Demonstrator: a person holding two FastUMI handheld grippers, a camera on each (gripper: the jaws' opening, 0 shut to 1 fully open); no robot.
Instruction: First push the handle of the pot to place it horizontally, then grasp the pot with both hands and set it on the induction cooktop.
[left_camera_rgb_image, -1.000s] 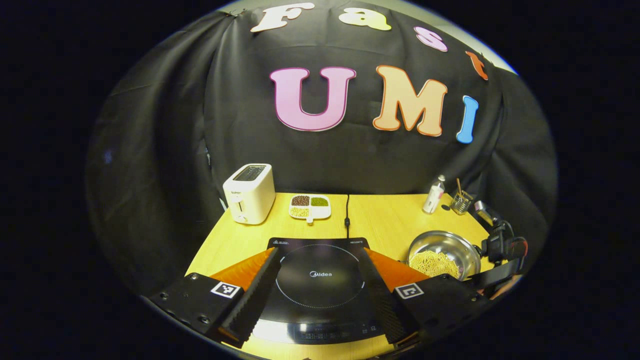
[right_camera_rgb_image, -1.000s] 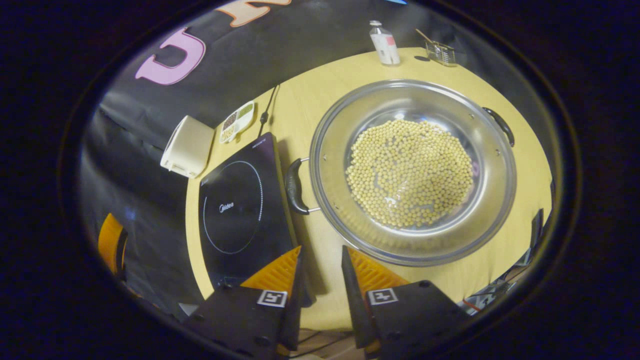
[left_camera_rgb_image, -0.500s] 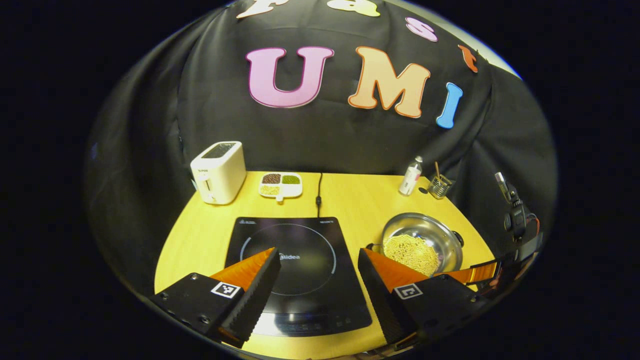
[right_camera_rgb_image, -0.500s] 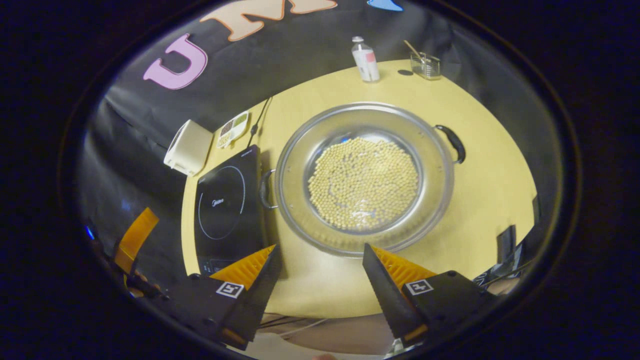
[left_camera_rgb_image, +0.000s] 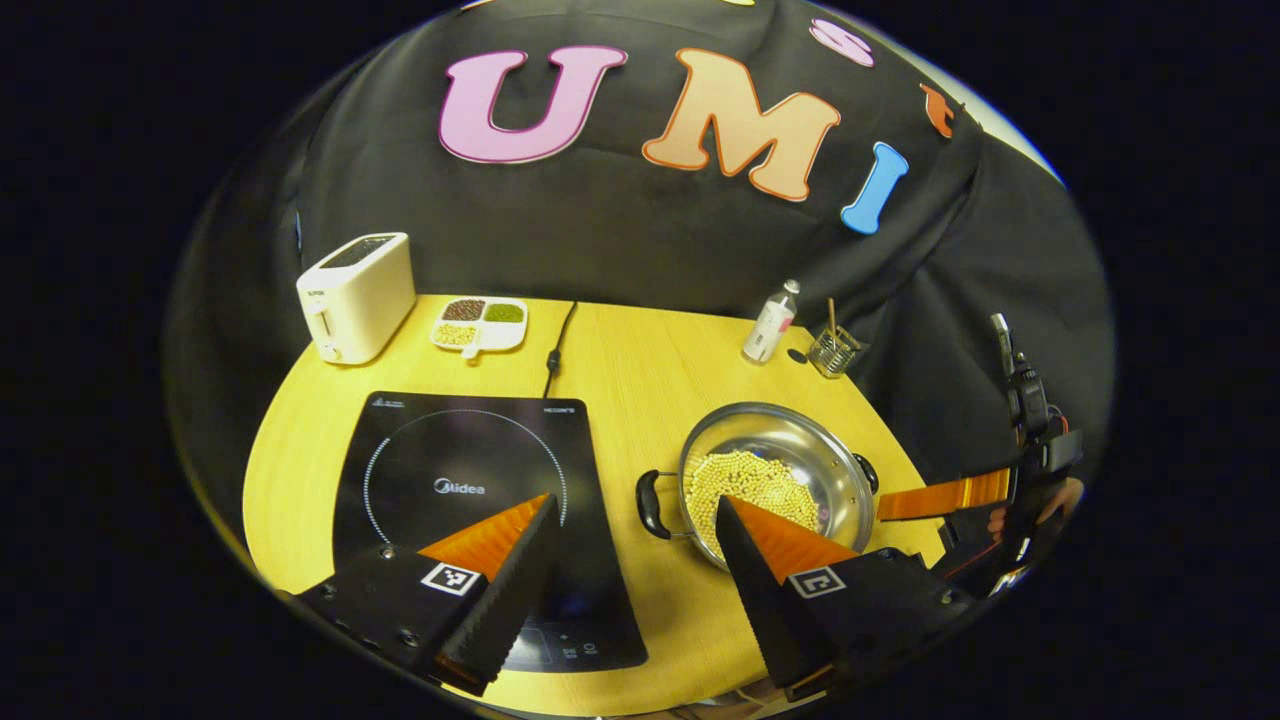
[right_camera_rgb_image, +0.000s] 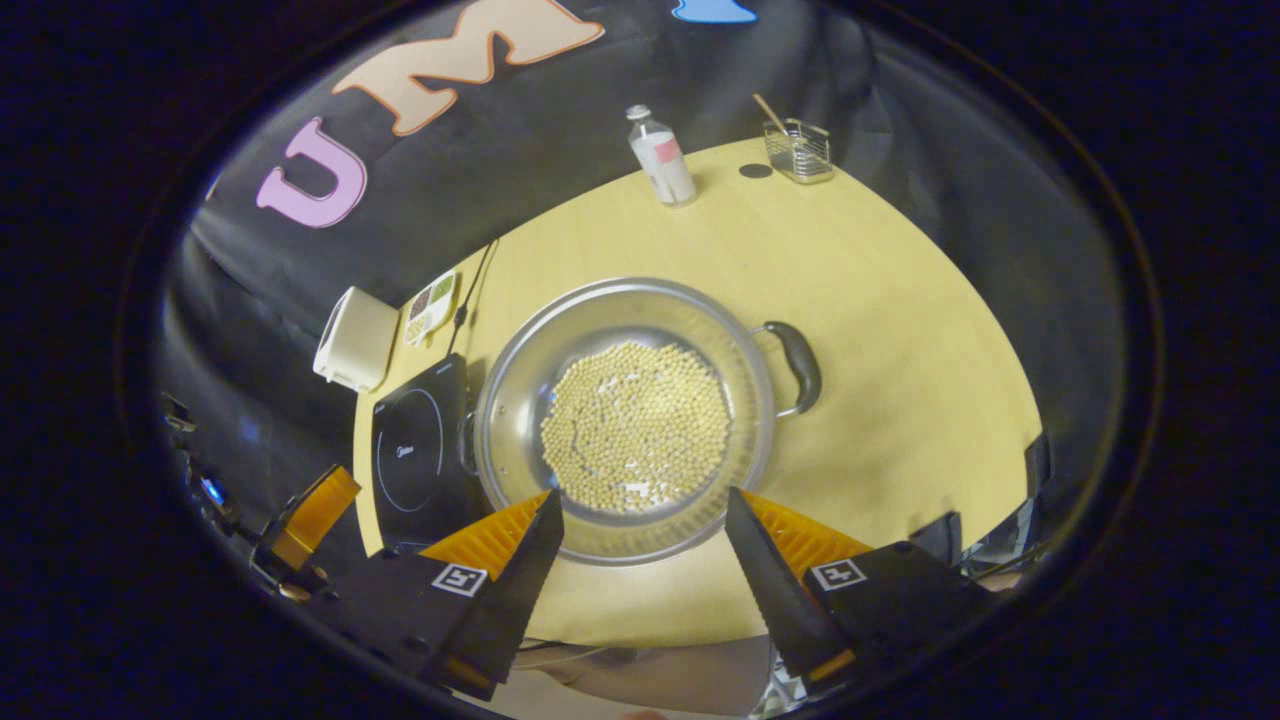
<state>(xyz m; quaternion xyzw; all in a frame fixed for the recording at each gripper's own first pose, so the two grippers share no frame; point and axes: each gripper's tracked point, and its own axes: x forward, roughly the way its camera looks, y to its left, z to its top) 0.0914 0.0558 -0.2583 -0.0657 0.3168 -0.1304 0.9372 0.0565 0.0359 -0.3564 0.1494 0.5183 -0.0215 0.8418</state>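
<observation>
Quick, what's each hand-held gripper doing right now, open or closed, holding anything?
Left hand-held gripper: open, holding nothing, above the table by the pot.
Right hand-held gripper: open, holding nothing, over the pot's near rim.

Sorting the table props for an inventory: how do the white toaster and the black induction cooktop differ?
The white toaster stands tall and boxy at the table's back corner; the black induction cooktop lies flat and wide nearer the front. The toaster is matte, the cooktop glossy with a ring marking. Both rest on the wooden table.
</observation>
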